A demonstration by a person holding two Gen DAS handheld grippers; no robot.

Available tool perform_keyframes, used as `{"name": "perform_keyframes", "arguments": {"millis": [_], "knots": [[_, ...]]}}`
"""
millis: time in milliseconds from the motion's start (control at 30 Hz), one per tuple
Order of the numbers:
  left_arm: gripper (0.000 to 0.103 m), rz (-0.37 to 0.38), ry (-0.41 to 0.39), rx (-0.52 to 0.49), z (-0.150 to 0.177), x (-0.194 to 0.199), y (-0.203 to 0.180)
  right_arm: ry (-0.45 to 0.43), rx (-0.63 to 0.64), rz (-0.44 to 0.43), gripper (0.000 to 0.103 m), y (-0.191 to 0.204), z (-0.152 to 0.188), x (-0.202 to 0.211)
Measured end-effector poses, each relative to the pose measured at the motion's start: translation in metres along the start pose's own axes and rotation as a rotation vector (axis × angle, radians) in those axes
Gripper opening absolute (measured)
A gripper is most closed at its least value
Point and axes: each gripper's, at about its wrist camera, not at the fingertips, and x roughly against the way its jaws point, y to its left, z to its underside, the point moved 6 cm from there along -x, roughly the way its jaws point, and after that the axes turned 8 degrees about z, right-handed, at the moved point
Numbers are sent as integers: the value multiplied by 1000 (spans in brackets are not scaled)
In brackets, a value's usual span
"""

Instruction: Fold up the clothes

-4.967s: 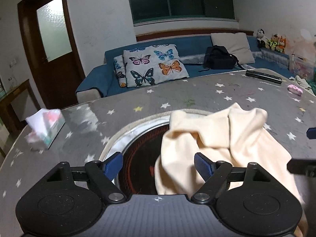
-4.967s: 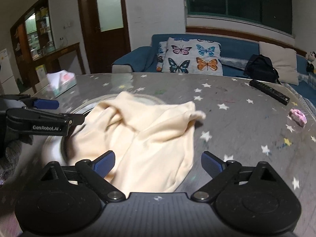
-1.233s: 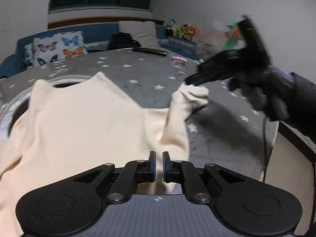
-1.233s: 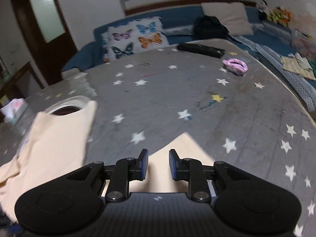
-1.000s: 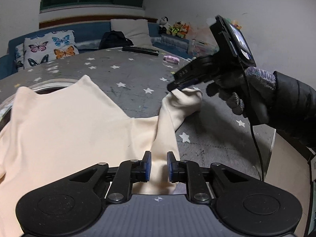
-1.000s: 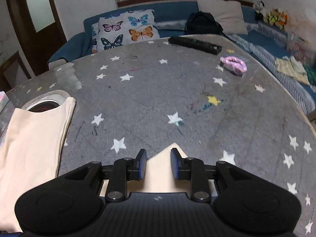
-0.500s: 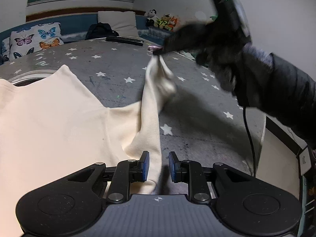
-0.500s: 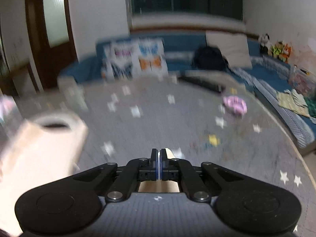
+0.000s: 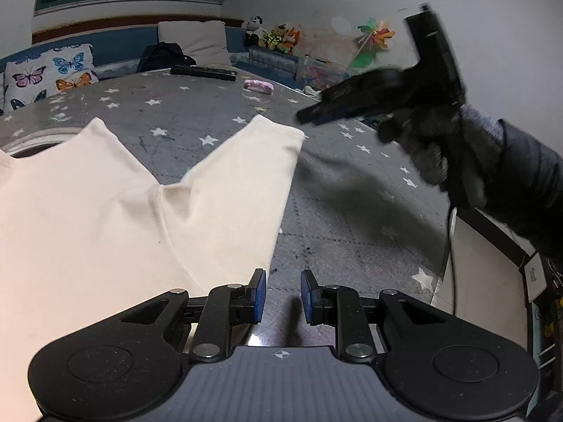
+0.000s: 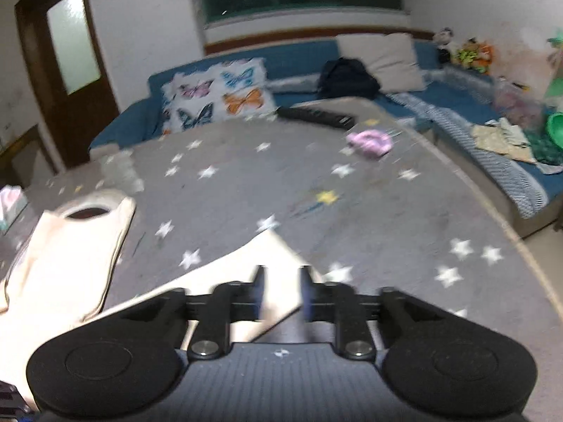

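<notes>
A cream shirt (image 9: 105,211) lies spread flat on the grey star-print table (image 9: 352,218), one sleeve (image 9: 253,161) stretched toward the far right. My left gripper (image 9: 280,297) is open and empty just right of the shirt's near edge. My right gripper (image 9: 306,116), held in a gloved hand, hovers above and right of the sleeve's end. In the blurred right wrist view, the right gripper (image 10: 281,292) is open above the sleeve's end (image 10: 271,256), apart from it; the shirt's body (image 10: 70,246) lies at left.
A black remote (image 9: 204,71) and a pink object (image 9: 258,86) lie at the table's far side. A round hole in the table (image 10: 88,211) shows at the shirt's collar. The table's right edge (image 9: 447,246) is near. A blue sofa with cushions stands behind.
The right gripper has let go of the sleeve, which now lies flat on the table, and has lifted away. The left gripper has opened and released the shirt's edge.
</notes>
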Motion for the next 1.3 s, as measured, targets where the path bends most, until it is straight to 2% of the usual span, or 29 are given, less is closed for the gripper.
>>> {"name": "perform_keyframes", "arguments": {"millis": [100, 200, 300, 433, 500, 600, 667, 767, 933, 1200, 1267, 1300], "knots": [[26, -38, -30, 9, -4, 13, 6, 12, 51, 16, 27, 16, 5, -21], [27, -111, -71, 23, -10, 36, 22, 25, 70, 48, 27, 19, 10, -30], [27, -209, -112, 52, -15, 61, 50, 46, 93, 100, 27, 15, 11, -29], [27, -384, -136, 134, -20, 89, 103, 51, 138, 136, 27, 19, 5, -26], [27, -465, -136, 194, -23, 99, 134, 29, 151, 94, 27, 31, -2, -22], [26, -578, -138, 236, -27, 112, 176, 21, 165, -42, 27, 63, -15, -19], [25, -624, -129, 265, -30, 115, 203, 26, 182, -123, 26, 87, -24, -22], [25, -656, -100, 293, -31, 109, 233, 27, 206, -200, 26, 122, -34, -34], [26, -622, -48, 270, -32, 91, 252, 54, 191, -277, 26, 165, -49, -63], [26, -588, -45, 272, -37, 85, 264, 69, 203, -260, 25, 202, -55, -111], [26, -593, -48, 271, -39, 87, 267, 64, 211, -248, 8, 203, -54, -114], [26, -596, -49, 270, -39, 88, 268, 55, 219, -238, 4, 202, -54, -112]]}}
